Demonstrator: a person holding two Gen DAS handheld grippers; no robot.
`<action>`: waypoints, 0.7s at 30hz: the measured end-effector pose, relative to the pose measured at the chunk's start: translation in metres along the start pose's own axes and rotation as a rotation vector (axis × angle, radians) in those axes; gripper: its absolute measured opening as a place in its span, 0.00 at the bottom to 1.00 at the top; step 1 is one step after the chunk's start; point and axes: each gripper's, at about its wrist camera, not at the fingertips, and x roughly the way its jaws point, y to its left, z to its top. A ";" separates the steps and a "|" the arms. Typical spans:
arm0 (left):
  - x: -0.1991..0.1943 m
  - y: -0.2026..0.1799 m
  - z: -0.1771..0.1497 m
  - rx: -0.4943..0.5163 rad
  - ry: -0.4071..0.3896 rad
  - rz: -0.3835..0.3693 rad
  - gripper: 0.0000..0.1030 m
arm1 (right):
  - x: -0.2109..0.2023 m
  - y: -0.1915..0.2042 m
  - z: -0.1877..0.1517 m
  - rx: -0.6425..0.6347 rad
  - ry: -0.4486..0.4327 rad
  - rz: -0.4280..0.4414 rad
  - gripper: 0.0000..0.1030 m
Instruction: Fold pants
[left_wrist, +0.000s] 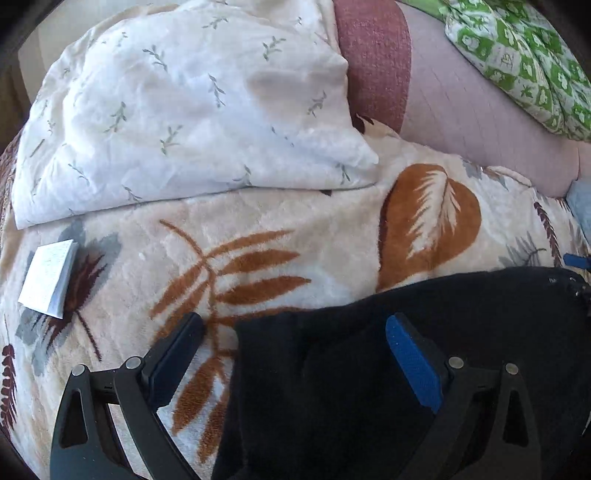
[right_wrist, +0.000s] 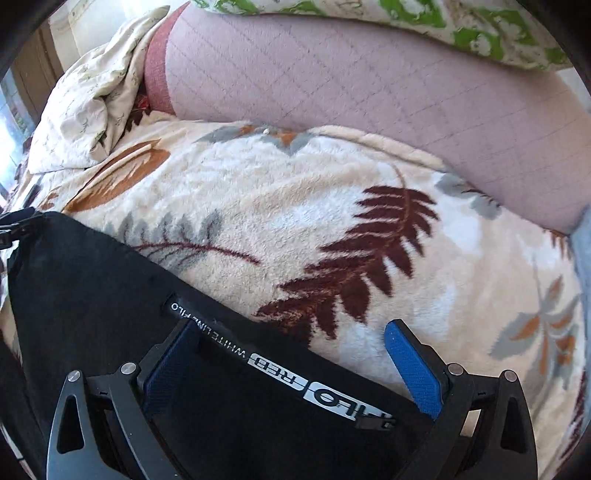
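Note:
Black pants (left_wrist: 461, 325) lie on a cream leaf-print blanket (left_wrist: 277, 229). In the left wrist view my left gripper (left_wrist: 295, 328) is open, its fingers straddling the pants' left edge, with the blue pad (left_wrist: 413, 362) over the dark cloth. In the right wrist view the pants (right_wrist: 92, 280) show a waistband with a white printed strip (right_wrist: 288, 369). My right gripper (right_wrist: 291, 336) is open above that waistband edge, one finger over the cloth and the other finger (right_wrist: 413, 365) over the blanket (right_wrist: 332, 206). Neither gripper holds anything.
A white leaf-print pillow (left_wrist: 184, 110) lies at the blanket's far left, with a small white booklet (left_wrist: 48, 277) beside it. A pink quilted cushion (right_wrist: 369, 85) backs the bed, with a green patterned pillow (left_wrist: 524, 62) on top.

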 end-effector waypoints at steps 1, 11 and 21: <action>0.002 -0.005 -0.002 0.032 -0.005 0.029 0.96 | -0.001 0.000 -0.001 -0.009 -0.006 0.015 0.99; -0.021 -0.038 0.003 0.151 -0.040 0.032 0.14 | -0.021 0.020 -0.016 -0.093 0.010 0.097 0.34; -0.115 -0.055 0.000 0.171 -0.209 0.050 0.14 | -0.077 0.036 -0.023 -0.058 -0.077 0.026 0.21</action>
